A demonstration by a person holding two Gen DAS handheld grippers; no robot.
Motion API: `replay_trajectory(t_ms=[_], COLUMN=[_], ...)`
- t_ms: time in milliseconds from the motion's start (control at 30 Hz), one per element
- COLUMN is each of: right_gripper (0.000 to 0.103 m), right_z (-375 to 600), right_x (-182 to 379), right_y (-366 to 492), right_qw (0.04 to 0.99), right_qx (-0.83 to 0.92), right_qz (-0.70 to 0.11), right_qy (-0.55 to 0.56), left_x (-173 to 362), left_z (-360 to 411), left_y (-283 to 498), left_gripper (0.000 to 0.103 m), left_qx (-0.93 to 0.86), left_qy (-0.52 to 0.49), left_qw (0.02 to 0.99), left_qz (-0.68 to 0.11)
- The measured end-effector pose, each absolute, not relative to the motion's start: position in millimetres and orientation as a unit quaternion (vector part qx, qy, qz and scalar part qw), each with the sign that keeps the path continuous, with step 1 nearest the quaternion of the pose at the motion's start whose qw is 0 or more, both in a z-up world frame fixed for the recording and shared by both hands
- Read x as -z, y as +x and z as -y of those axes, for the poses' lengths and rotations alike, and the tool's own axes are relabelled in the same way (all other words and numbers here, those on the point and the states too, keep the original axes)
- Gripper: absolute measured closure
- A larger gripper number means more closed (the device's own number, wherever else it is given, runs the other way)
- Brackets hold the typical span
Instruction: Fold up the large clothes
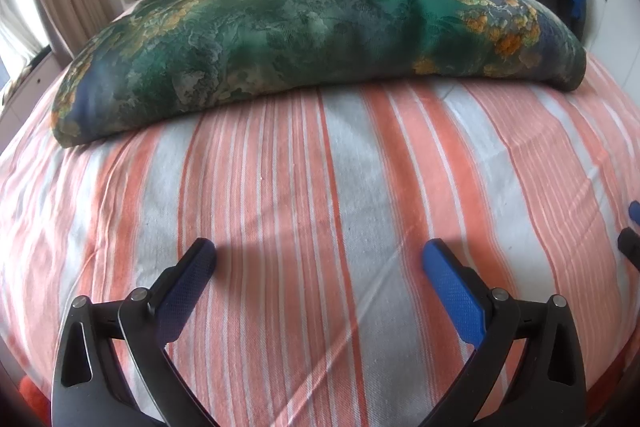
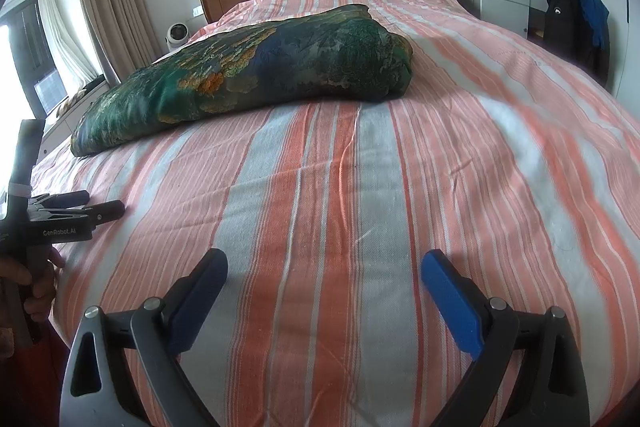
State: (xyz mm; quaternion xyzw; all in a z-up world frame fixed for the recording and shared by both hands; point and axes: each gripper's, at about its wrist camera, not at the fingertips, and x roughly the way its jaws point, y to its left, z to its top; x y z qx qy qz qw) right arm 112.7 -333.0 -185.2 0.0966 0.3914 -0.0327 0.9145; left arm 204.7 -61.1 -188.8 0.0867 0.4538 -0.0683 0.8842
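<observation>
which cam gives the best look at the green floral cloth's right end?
Left wrist. The green floral cloth fills the frame width there, and its right end is near and sharp on the striped sheet. Right wrist shows the cloth obliquely, smaller and off to the left; that end reads as a rounded, bunched fold.

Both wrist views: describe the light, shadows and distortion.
Left wrist view: daylight, the left tool casts a soft shadow on the striped bedspread; fisheye bows the green floral cloth. Right wrist view: window glare at left, right tool sharp, dark vignette corners.
</observation>
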Motion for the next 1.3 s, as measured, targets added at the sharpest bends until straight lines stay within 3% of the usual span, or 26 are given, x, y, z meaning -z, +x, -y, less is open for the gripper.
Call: replay_trajectory(t_ms=[1300], right_gripper=[0.006], right_z=[332.3], right_x=[185.5], right_y=[112.6], right_qw=[0.915], right_qx=[0.033], right_qz=[-0.391], right_qy=[0.095], left_x=[189.5], left_z=[61.4], left_y=[202.6], left_gripper=[0.000], left_qx=[0.067], left_qy=[0.091], left_qw=[0.886], left_qz=[-0.451])
